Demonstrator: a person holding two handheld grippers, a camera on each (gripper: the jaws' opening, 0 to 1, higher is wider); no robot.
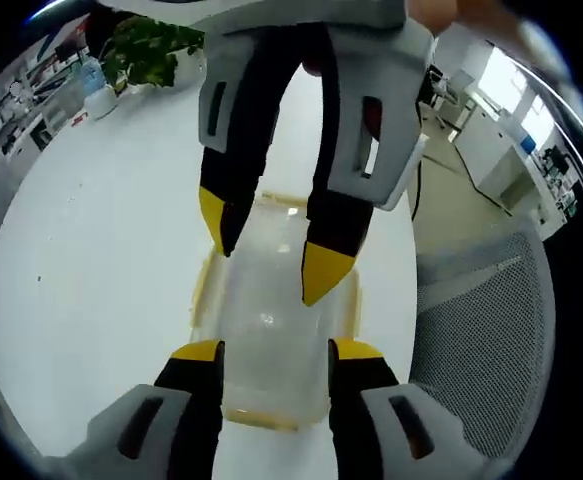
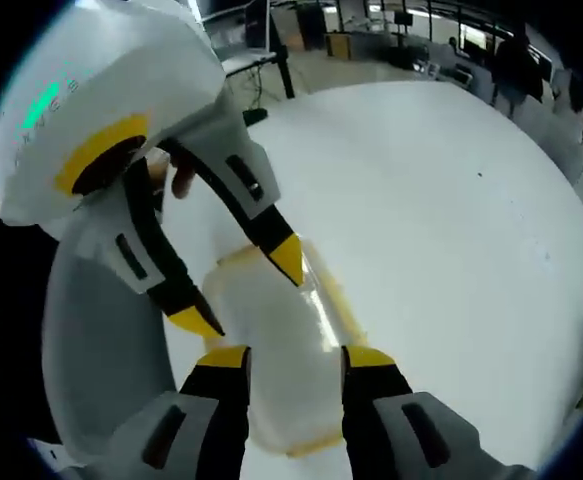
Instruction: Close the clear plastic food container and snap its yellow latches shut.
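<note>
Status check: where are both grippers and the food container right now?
Left gripper and right gripper open, straddling the clear container from opposite ends. Lid on. White table, nothing blocking.

One clear plastic food container point(image 1: 271, 330) is counted, standing on one white counter point(image 1: 101, 250). Two hand-held grippers are counted: the left hand-held gripper point(image 1: 271, 352) and the right hand-held gripper point(image 2: 296, 358), each with two yellow-tipped jaws. One potted green plant point(image 1: 151, 48) is listed at the counter's far edge, and one mesh-backed chair point(image 1: 491, 340) beside the counter.
</note>
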